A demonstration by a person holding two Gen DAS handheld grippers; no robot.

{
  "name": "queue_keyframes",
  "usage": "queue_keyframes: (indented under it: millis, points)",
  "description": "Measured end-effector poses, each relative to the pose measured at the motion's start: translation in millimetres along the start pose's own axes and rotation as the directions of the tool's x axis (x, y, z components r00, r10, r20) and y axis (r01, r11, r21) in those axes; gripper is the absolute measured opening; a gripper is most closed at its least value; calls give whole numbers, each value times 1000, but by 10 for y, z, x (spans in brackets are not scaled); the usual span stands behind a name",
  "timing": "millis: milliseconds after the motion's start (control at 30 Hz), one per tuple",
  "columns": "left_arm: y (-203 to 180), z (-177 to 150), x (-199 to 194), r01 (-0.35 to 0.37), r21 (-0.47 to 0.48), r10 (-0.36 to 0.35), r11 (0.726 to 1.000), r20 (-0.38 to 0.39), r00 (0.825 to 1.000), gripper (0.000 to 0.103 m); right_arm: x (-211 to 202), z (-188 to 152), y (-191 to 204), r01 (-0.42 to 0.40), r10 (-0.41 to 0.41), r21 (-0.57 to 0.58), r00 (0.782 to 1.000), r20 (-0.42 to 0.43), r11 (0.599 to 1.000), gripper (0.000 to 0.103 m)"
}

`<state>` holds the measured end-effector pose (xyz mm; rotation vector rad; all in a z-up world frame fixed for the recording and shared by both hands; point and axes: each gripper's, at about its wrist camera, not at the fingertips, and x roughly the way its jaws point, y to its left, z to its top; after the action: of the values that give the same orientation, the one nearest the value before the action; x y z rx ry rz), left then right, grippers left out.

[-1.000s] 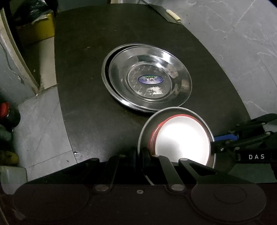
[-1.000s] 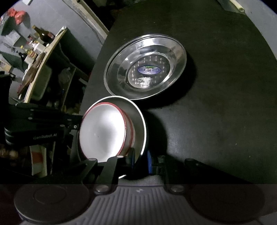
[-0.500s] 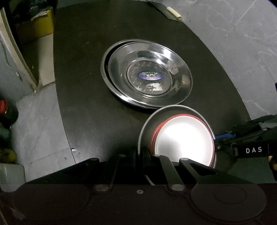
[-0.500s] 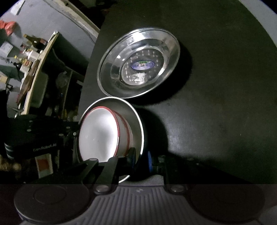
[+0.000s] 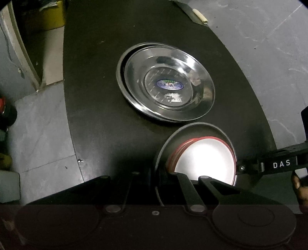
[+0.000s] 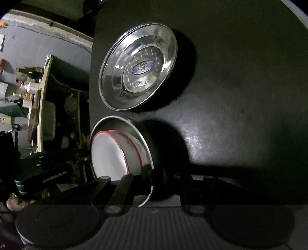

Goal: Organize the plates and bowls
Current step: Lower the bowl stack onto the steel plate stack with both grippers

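A steel bowl (image 5: 184,134) holds nested white bowls with red rims (image 5: 204,157). My left gripper (image 5: 156,173) is shut on the steel bowl's near-left rim. My right gripper (image 6: 156,173) is shut on the opposite rim of the same steel bowl (image 6: 142,138); the white bowls (image 6: 107,155) sit inside. The bowl stack is held above the black table (image 5: 92,96). Stacked steel plates (image 5: 167,84) with a blue label lie on the table beyond; they also show in the right wrist view (image 6: 138,77). Each gripper's body shows in the other's view.
A white stick-like object (image 5: 200,15) lies at the table's far edge. Grey floor (image 5: 38,125) surrounds the table. A yellow box (image 5: 50,15) stands far left. Shelves with bottles (image 6: 28,77) stand left of the table in the right wrist view.
Both grippers have moved with the bowl stack: the steel plates now sit closer to it in both views, and the bowls appear more tilted in the right wrist view.
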<state>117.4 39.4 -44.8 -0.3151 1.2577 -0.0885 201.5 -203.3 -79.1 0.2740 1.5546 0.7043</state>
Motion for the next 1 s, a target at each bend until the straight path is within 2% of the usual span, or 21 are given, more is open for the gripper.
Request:
queue_keyframes:
  millis: [233, 667, 1000]
  points:
    - [19, 88, -82, 28, -22, -27, 999, 19, 999, 4, -84, 2, -33, -29, 29, 32, 999, 30, 999, 13]
    - [-170, 331, -174, 41, 23, -42, 999, 70, 997, 5, -321, 102, -84, -55, 47, 73, 993, 108, 996, 13]
    - [-279, 572, -155, 47, 38, -50, 998, 94, 994, 5, -464, 295, -147, -51, 41, 74, 991, 130, 996, 13]
